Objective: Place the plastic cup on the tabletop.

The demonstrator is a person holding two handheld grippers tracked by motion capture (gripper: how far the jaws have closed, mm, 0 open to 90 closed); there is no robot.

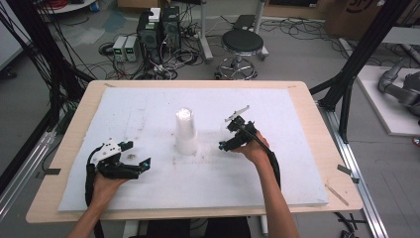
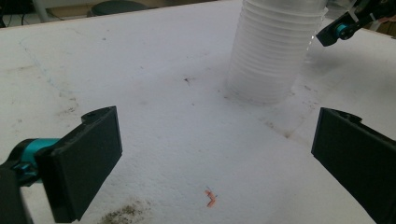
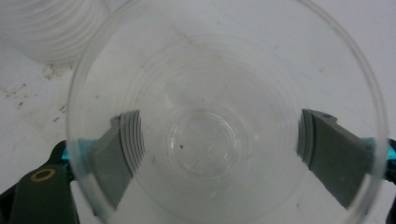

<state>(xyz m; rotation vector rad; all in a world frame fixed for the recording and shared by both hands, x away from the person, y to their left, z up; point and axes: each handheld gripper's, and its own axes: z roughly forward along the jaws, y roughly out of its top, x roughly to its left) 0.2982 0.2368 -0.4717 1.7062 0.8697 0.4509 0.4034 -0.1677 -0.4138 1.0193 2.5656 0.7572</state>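
**Single clear cup between the right gripper's spread jaws, just right of the cup stack**

The white foam board [image 1: 148, 114] covers most of the wooden table [image 1: 317, 129]; at its middle stands the stack of clear cups [image 1: 185, 130], upside down. At near left the left gripper [image 1: 140, 165] rests on the board, jaws wide apart with nothing between them, pointing toward the stack. Right of the stack, the right gripper [image 1: 221, 146] has its jaws opened wide; in the right gripper view a single clear cup [image 3: 224, 116] sits mouth toward the camera between them, the pads beside its ribbed base, apparently not pressing. The risk, as I judge it: the cup is light, so a pad dragging on withdrawal could tip or roll it into the stack, or it may cling to one jaw and lift away.
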